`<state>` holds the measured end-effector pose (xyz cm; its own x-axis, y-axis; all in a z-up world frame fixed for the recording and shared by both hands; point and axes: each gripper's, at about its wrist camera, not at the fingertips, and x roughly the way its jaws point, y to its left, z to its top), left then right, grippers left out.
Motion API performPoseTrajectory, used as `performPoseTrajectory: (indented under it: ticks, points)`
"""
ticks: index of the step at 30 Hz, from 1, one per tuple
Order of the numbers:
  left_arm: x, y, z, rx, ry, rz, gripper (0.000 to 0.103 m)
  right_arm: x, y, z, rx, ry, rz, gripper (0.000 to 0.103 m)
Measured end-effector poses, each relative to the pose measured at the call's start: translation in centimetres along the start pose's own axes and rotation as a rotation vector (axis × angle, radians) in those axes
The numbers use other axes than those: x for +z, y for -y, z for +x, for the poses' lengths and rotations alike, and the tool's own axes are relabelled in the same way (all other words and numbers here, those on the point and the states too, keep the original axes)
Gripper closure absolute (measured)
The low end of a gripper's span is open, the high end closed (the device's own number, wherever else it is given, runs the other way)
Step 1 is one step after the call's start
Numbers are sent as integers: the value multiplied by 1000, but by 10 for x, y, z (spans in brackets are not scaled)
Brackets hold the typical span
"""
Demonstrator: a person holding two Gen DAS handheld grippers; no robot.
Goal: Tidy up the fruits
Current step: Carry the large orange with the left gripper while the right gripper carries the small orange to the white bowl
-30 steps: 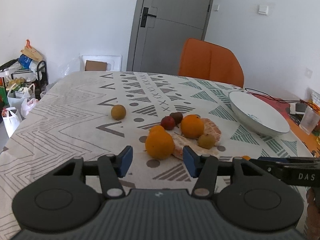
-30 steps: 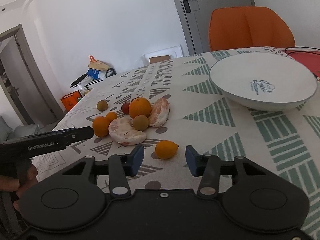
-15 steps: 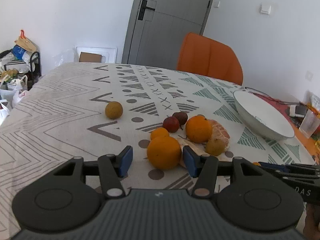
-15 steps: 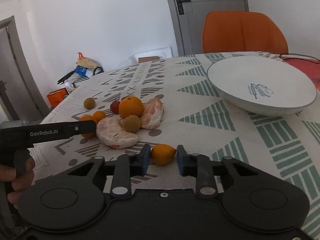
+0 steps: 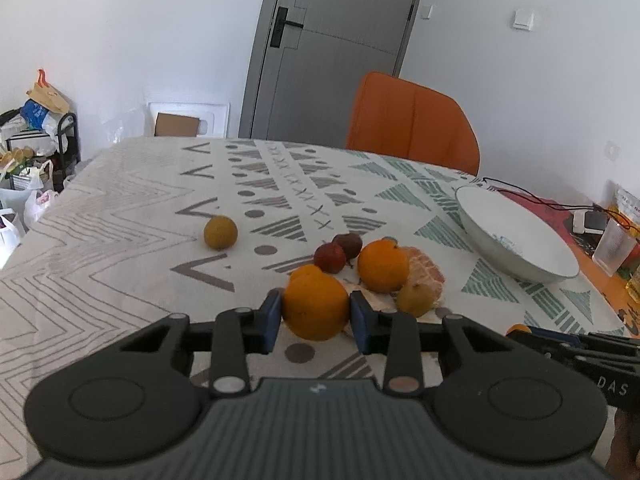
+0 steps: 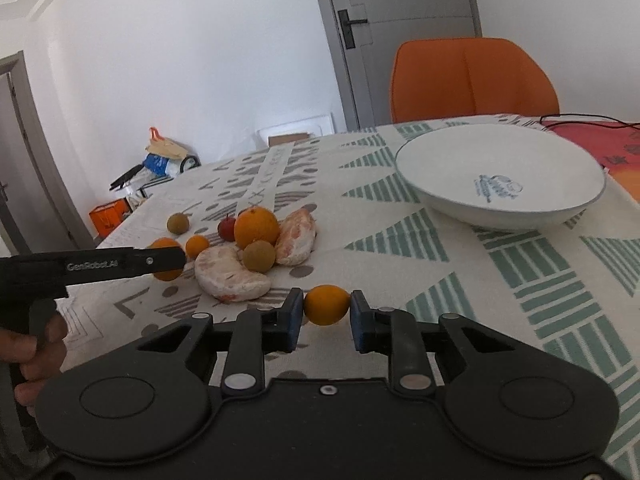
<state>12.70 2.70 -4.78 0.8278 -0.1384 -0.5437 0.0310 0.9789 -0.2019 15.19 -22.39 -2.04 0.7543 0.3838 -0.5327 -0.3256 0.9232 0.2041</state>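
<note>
My left gripper (image 5: 315, 312) is shut on a large orange (image 5: 316, 307), low over the patterned tablecloth (image 5: 120, 232). My right gripper (image 6: 325, 310) is shut on a small orange fruit (image 6: 326, 304), lifted slightly. The fruit pile lies between them: another orange (image 6: 256, 227), two peeled pomelo pieces (image 6: 230, 276), a red fruit (image 6: 226, 229), a small orange (image 6: 197, 246) and brownish round fruits (image 6: 259, 255). A lone yellow-brown fruit (image 5: 220, 232) sits apart to the left. The white bowl (image 6: 500, 184) stands empty at the right.
An orange chair (image 5: 412, 120) stands behind the table by a grey door (image 5: 332, 48). A red mat with cables (image 5: 552, 204) and a plastic cup (image 5: 614, 248) lie at the far right. Bags and a rack (image 5: 32, 148) stand on the floor at the left.
Both grippers moved forward and closed: the left onto the large orange, the right onto the small orange fruit, which now sits raised off the cloth.
</note>
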Motion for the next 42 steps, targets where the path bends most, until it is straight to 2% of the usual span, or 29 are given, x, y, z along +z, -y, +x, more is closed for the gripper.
performPoseTrajectory:
  ticks: [10, 22, 30, 42]
  points:
    - [9, 29, -9, -28, 38, 42, 68, 11, 26, -19, -50, 69, 39, 80]
    - [21, 78, -1, -96, 55, 117, 68, 24, 62, -39, -102, 161, 75, 80]
    - [32, 117, 11, -154, 69, 180, 68, 29, 88, -41, -119, 191, 109, 80]
    - [41, 157, 40, -199, 60, 237, 68, 41, 118, -29, -127, 205, 126, 80]
